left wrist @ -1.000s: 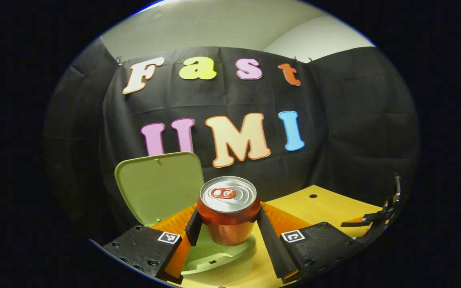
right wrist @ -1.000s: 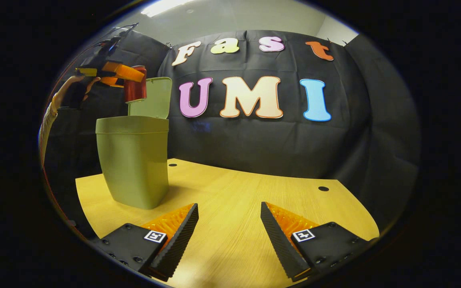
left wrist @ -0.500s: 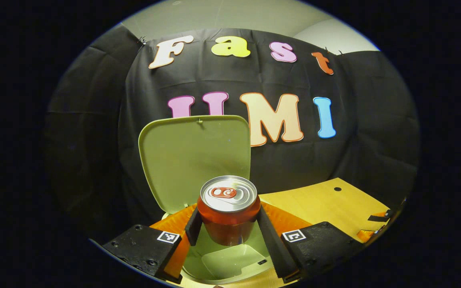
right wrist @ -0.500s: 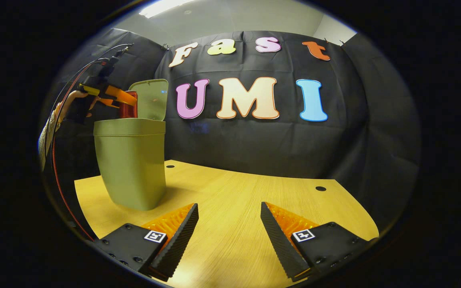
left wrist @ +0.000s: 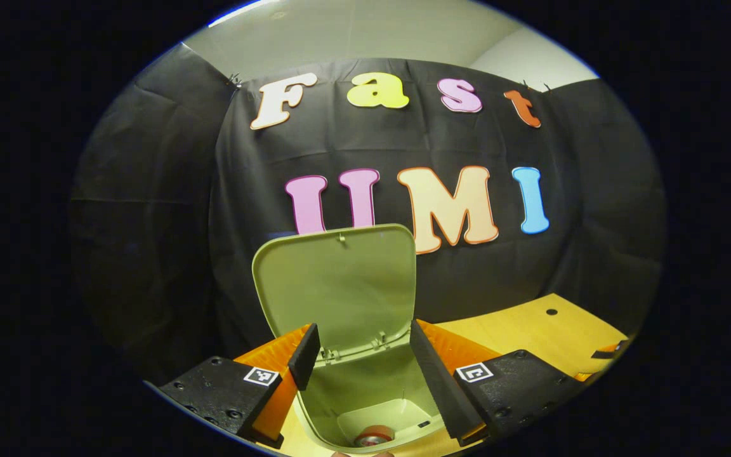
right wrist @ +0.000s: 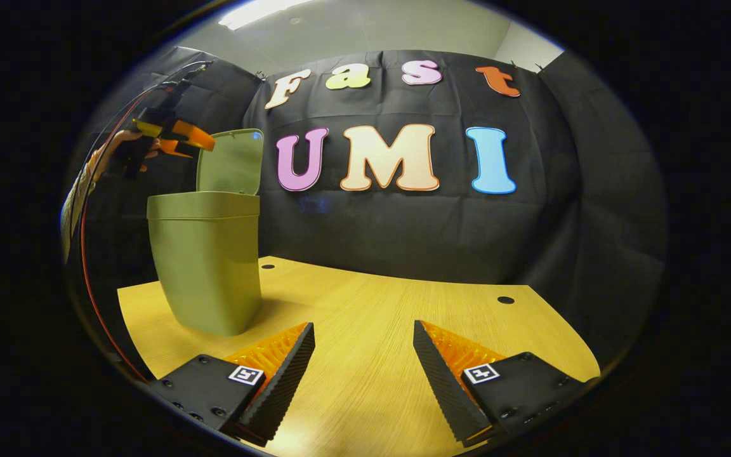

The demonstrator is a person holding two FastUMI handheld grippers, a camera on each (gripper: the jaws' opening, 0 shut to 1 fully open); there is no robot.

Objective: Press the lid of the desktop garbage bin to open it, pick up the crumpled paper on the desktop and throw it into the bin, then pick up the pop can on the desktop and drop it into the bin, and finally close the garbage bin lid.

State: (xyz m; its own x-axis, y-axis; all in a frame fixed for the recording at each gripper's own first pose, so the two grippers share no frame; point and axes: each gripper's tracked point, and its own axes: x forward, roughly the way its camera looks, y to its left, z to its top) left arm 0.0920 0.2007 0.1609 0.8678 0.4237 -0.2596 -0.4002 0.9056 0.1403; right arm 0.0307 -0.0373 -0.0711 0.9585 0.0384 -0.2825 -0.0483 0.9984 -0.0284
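Observation:
The olive-green garbage bin (right wrist: 205, 260) stands at the left of the wooden desktop (right wrist: 372, 330) with its lid (left wrist: 339, 285) raised upright. In the left gripper view I look down into the bin (left wrist: 365, 393), and the red pop can (left wrist: 375, 437) lies at its bottom. My left gripper (left wrist: 362, 346) hangs open over the bin's mouth with nothing between its fingers. In the right gripper view that same left gripper (right wrist: 184, 136) hovers above the bin, held by a hand (right wrist: 115, 149). My right gripper (right wrist: 363, 358) stands open low over the desktop, nothing in it.
The desktop stretches to the right of the bin, with a small dark hole (right wrist: 505, 299) near its far right and another (right wrist: 266, 266) behind the bin. A red cable (right wrist: 83, 254) hangs down from the left hand. Black cloth walls enclose the booth.
My left gripper opened and the pop can fell from it into the bin. The left gripper rose slightly above the bin. The right gripper stayed where it was.

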